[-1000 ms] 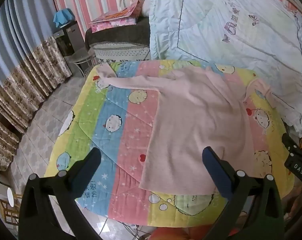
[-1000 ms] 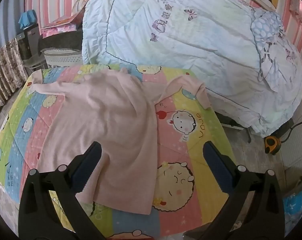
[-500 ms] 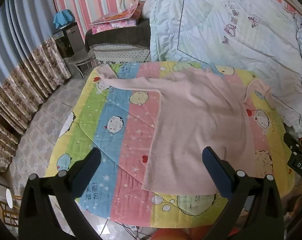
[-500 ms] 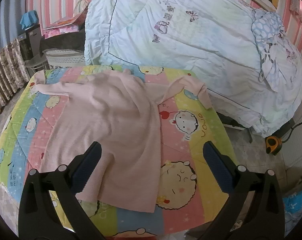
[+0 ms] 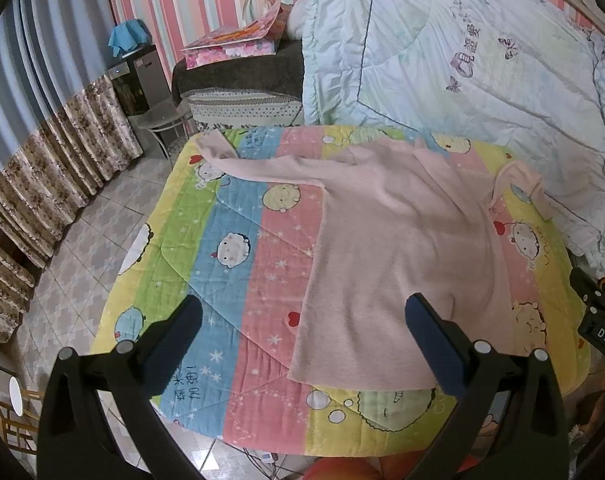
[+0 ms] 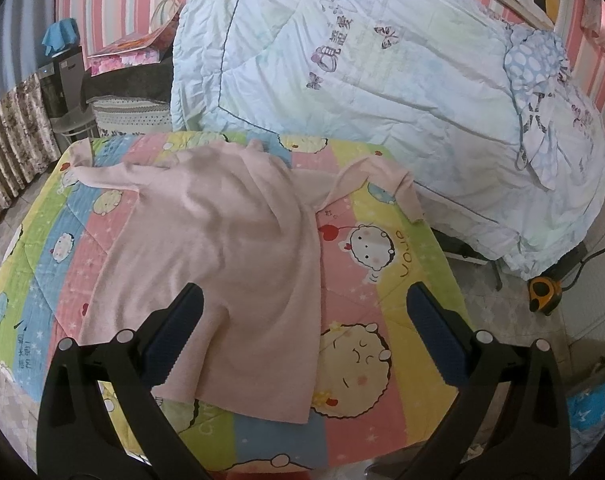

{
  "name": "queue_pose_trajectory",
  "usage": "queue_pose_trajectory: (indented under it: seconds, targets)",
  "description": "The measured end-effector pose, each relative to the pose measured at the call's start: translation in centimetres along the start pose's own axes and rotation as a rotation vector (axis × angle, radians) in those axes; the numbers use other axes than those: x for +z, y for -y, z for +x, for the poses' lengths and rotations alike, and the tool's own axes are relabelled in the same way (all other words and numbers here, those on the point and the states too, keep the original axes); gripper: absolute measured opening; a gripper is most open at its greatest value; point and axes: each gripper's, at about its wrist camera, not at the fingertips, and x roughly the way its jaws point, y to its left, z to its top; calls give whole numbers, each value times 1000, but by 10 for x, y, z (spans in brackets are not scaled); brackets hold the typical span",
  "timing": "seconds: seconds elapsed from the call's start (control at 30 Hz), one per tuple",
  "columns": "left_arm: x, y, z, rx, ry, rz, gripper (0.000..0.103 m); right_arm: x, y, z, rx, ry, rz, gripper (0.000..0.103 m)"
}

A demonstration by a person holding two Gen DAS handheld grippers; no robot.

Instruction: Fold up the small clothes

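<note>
A pale pink long-sleeved top (image 5: 398,248) (image 6: 222,264) lies spread flat on a striped cartoon-print quilt (image 5: 238,264) (image 6: 386,292). Its hem is toward me, and its sleeves reach to the far left and far right corners. My left gripper (image 5: 302,320) is open and held above the near edge, over the top's lower left hem. My right gripper (image 6: 302,312) is open too, above the lower right hem. Neither touches the cloth.
A bed with a light blue duvet (image 6: 382,72) stands right behind the quilted table. Tiled floor (image 5: 74,256) and floral curtains (image 5: 42,184) are at the left. A dark bench with a pink bag (image 5: 238,44) is at the back. An orange tool (image 6: 544,292) lies on the floor at right.
Both grippers have drawn back and up a little, so the quilt and top sit slightly farther and lower in view. The top has not moved.
</note>
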Motion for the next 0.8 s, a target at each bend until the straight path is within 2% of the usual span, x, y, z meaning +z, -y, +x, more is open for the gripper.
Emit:
queue_pose_trajectory:
  seconds: [0.37, 0.8]
  targets:
    - [0, -3, -2, -2, 1, 1, 101, 1, 4, 5, 10, -14, 3, 100]
    - [3, 0, 8, 6, -21, -4, 101, 15, 6, 35, 52, -34, -2, 100]
